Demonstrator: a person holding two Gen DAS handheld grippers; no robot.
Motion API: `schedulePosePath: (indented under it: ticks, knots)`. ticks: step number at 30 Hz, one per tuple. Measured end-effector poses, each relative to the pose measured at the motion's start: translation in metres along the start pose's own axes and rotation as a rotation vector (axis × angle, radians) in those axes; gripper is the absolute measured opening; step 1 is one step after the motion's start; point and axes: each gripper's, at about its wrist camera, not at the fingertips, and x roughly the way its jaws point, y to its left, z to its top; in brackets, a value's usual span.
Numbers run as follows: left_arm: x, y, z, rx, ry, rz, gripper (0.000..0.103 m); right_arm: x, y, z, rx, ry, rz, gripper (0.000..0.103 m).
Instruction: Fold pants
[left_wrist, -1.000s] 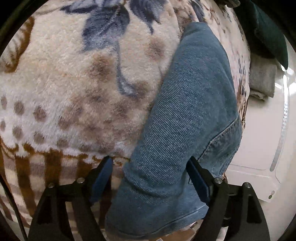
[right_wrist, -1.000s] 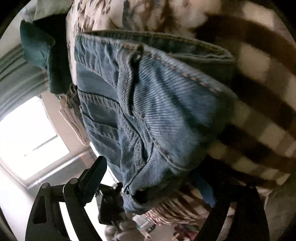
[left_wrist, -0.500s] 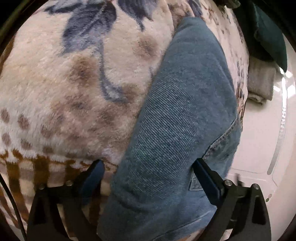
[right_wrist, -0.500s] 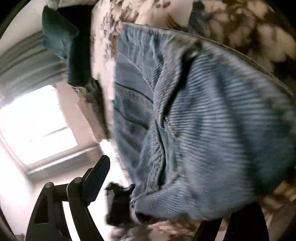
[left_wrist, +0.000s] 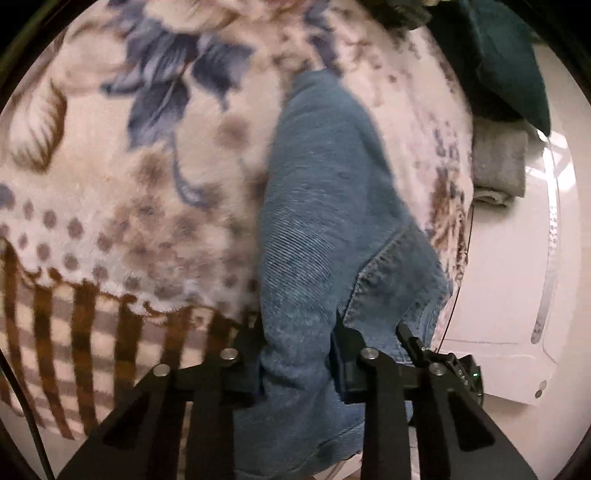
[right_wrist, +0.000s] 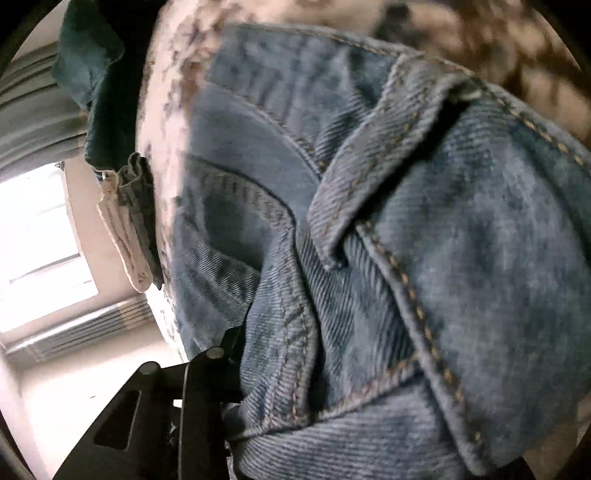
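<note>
Blue denim pants (left_wrist: 325, 206) lie in a long folded strip on a fleecy flowered blanket (left_wrist: 140, 192). My left gripper (left_wrist: 297, 358) is closing at the strip's near end, and both fingers (left_wrist: 251, 354) press on a bunched fold of denim. In the right wrist view the waistband with a belt loop and pocket seams (right_wrist: 369, 206) fills the frame. My right gripper (right_wrist: 295, 362) is closing on a thick wad of that denim. Its left finger (right_wrist: 229, 350) lies against the cloth; the other finger is hidden under it.
A dark green garment (left_wrist: 506, 62) and a folded grey cloth (left_wrist: 498, 166) lie at the blanket's far right edge, above a white surface (left_wrist: 509, 295). The right wrist view shows the green garment (right_wrist: 92, 74), light folded cloth (right_wrist: 125, 229) and a bright window (right_wrist: 33, 240).
Both grippers stood wide open around the denim and have now closed on it. Both views have pulled back and up a little, and the gripped cloth is bunched and lifted.
</note>
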Motion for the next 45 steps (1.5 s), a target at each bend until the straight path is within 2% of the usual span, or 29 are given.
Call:
schedulePosePath:
  ticks: [4,6,10,12,13,17,20,24,28,32,35,36,38,40,43,45]
  knots:
    - [-0.029,-0.025,-0.001,0.005,-0.038,-0.037,0.022,-0.031,0.043,0.007,-0.062,-0.021,0.014,0.033]
    - [-0.042,-0.036,0.006,0.016,-0.055,-0.044,0.021,-0.038,0.057,0.011,-0.075,-0.012,0.035,0.032]
    - [-0.076,-0.061,0.016,0.038,-0.094,-0.063,0.021,-0.045,0.11,0.02,-0.122,0.002,0.051,0.032]
    - [-0.095,-0.073,0.029,0.043,-0.115,-0.081,0.021,-0.051,0.137,0.021,-0.163,-0.004,0.057,0.032]
    - [-0.103,-0.076,0.033,0.043,-0.12,-0.092,0.021,-0.054,0.135,0.023,-0.179,-0.008,0.058,0.032]
    - [-0.134,-0.088,0.076,0.036,-0.156,-0.136,0.021,-0.044,0.213,0.032,-0.25,-0.035,0.081,0.032]
    - [-0.159,-0.097,0.121,0.041,-0.184,-0.166,0.021,-0.028,0.279,0.037,-0.292,-0.065,0.092,0.032]
    - [-0.19,-0.108,0.206,0.072,-0.222,-0.201,0.021,0.007,0.362,0.045,-0.328,-0.116,0.135,0.032]
    - [-0.206,-0.114,0.3,0.128,-0.269,-0.197,0.021,0.069,0.452,0.064,-0.389,-0.155,0.193,0.032]
    - [-0.207,-0.108,0.4,0.177,-0.288,-0.188,0.021,0.139,0.503,0.084,-0.441,-0.154,0.226,0.032]
    - [-0.196,-0.096,0.455,0.2,-0.295,-0.17,0.021,0.193,0.524,0.098,-0.474,-0.147,0.241,0.032]
    - [-0.19,-0.092,0.464,0.207,-0.291,-0.166,0.021,0.208,0.523,0.103,-0.481,-0.146,0.239,0.032]
    - [-0.171,-0.074,0.487,0.197,-0.282,-0.164,0.021,0.24,0.512,0.112,-0.48,-0.134,0.228,0.032]
    - [-0.146,-0.043,0.505,0.141,-0.249,-0.169,0.021,0.264,0.494,0.119,-0.45,-0.107,0.197,0.032]
    - [-0.115,-0.006,0.506,0.074,-0.223,-0.171,0.022,0.285,0.455,0.127,-0.373,0.002,0.211,0.034]
    - [-0.107,0.008,0.496,0.051,-0.223,-0.211,0.023,0.281,0.448,0.123,-0.407,0.024,0.203,0.035]
